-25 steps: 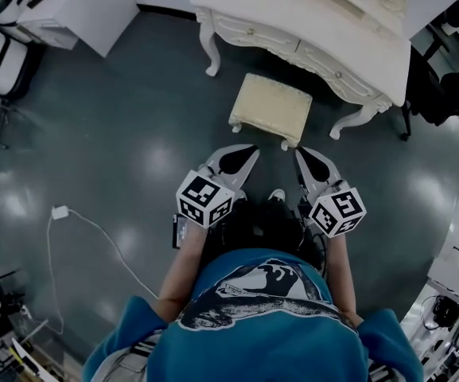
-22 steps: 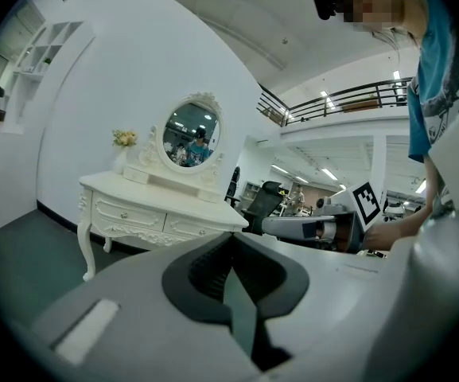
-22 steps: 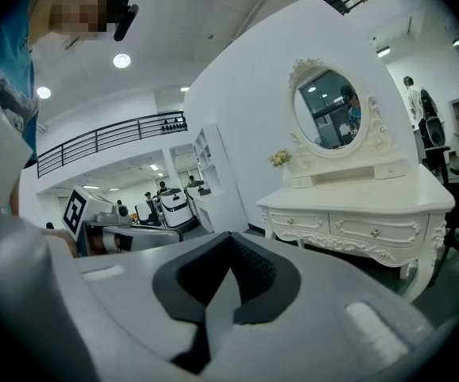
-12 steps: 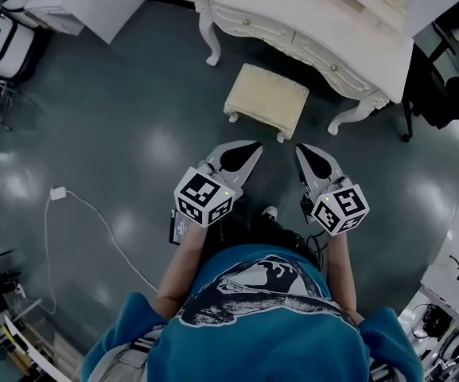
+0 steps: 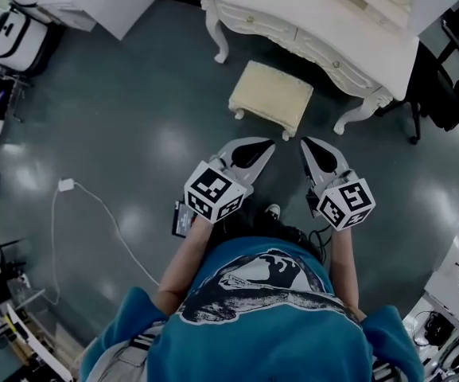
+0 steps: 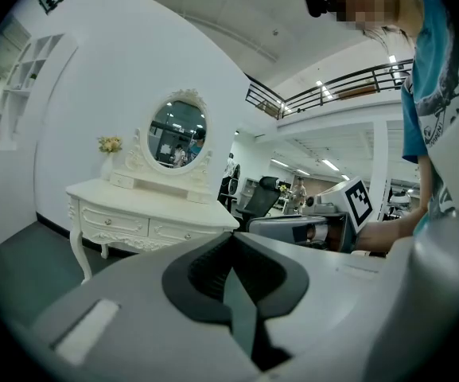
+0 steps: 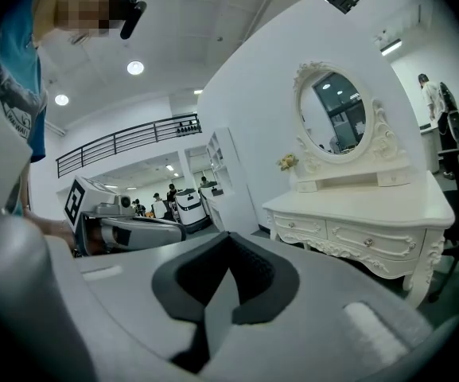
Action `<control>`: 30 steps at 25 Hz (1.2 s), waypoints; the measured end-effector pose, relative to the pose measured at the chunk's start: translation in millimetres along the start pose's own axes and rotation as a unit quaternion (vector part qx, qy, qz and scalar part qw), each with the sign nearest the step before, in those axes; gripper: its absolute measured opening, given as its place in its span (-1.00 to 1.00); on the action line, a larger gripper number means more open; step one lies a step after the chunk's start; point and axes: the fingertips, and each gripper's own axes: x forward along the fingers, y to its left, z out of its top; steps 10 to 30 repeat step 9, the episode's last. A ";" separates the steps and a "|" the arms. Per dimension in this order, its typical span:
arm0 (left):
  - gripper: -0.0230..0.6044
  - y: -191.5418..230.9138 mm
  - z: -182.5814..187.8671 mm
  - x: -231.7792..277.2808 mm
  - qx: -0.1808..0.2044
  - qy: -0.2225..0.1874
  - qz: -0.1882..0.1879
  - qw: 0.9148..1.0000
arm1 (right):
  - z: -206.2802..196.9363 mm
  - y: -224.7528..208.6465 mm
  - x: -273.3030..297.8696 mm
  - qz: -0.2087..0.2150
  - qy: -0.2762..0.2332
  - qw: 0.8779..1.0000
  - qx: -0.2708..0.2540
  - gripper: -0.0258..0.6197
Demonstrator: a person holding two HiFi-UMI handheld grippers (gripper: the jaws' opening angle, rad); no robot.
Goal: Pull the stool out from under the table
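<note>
Head view: left gripper (image 5: 268, 147) and right gripper (image 5: 305, 142) closed, empty, near stool (image 5: 271, 98).

Here's the stool (image 5: 273, 95), cream with a padded rectangular top and short carved legs, standing upright on the dark floor (image 5: 134, 118). It sits out in the open, just in front of the table (image 5: 293, 6), between its two curved front legs. The table is white and ornate, with drawers along its front, and stands angled across the top of the head view.
</note>
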 end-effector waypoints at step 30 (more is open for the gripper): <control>-0.89 -3.2 4.5 11.3 0.023 0.010 -0.002 1.000 | 3.7 -6.1 -3.0 0.000 -0.006 1.000 0.001 -0.92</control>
